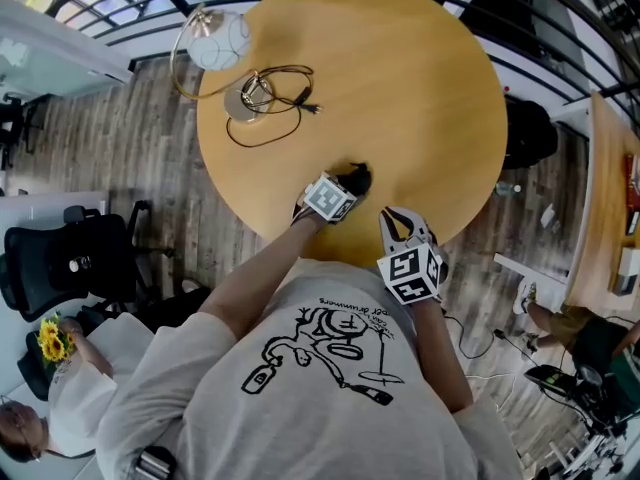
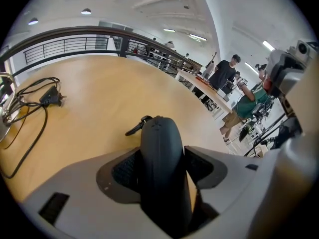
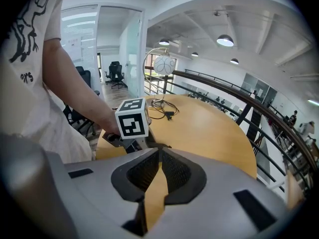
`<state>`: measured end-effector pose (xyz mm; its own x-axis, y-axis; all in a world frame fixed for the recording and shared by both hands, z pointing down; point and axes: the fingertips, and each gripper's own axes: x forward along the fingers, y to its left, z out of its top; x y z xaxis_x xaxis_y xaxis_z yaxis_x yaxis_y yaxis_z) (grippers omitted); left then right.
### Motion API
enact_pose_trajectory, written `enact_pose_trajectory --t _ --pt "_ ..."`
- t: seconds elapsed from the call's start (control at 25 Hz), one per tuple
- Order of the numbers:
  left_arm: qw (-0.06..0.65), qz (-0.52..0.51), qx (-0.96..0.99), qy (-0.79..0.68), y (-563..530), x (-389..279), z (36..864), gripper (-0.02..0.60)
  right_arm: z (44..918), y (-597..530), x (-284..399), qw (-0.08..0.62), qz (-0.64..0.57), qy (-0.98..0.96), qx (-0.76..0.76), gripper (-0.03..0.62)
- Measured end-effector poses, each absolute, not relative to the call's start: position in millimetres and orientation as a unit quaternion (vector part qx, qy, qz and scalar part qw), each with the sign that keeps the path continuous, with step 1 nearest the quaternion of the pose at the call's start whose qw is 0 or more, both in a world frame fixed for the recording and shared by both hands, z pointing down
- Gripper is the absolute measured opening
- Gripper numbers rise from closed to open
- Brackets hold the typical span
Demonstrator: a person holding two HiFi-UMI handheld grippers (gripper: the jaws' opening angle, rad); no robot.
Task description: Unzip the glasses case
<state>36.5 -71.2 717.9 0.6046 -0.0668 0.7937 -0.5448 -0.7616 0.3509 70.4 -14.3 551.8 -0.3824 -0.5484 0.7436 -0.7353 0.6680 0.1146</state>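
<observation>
A black glasses case [image 2: 160, 153] stands on edge between the jaws of my left gripper [image 2: 162, 169], and both pads press its sides. Its zipper pull [image 2: 134, 129] sticks out at the far end, to the left. In the head view the case [image 1: 356, 179] rests on the round wooden table [image 1: 400, 88] near its front edge, with the left gripper [image 1: 345, 188] behind it. My right gripper [image 1: 402, 226] hovers at the table's edge, a little to the right, shut and empty. In the right gripper view the right gripper [image 3: 160, 152] has its pads together, and the left gripper's marker cube [image 3: 132, 117] lies just beyond them.
A lamp with a white globe [image 1: 218, 40] and a looped black cable [image 1: 272, 103] sit at the table's far left. A railing runs behind the table. A black office chair [image 1: 70, 263] and a seated person [image 1: 60, 408] are at the lower left.
</observation>
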Motion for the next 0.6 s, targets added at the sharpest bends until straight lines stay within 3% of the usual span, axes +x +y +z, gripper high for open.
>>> enact_pose_trajectory --t 0.6 --pt "0.278 0.344 0.862 -0.246 -84.2 1.8 684.6 0.273 549.8 -20.9 67.2 0.379 0.132 -0.823 0.402 0.026"
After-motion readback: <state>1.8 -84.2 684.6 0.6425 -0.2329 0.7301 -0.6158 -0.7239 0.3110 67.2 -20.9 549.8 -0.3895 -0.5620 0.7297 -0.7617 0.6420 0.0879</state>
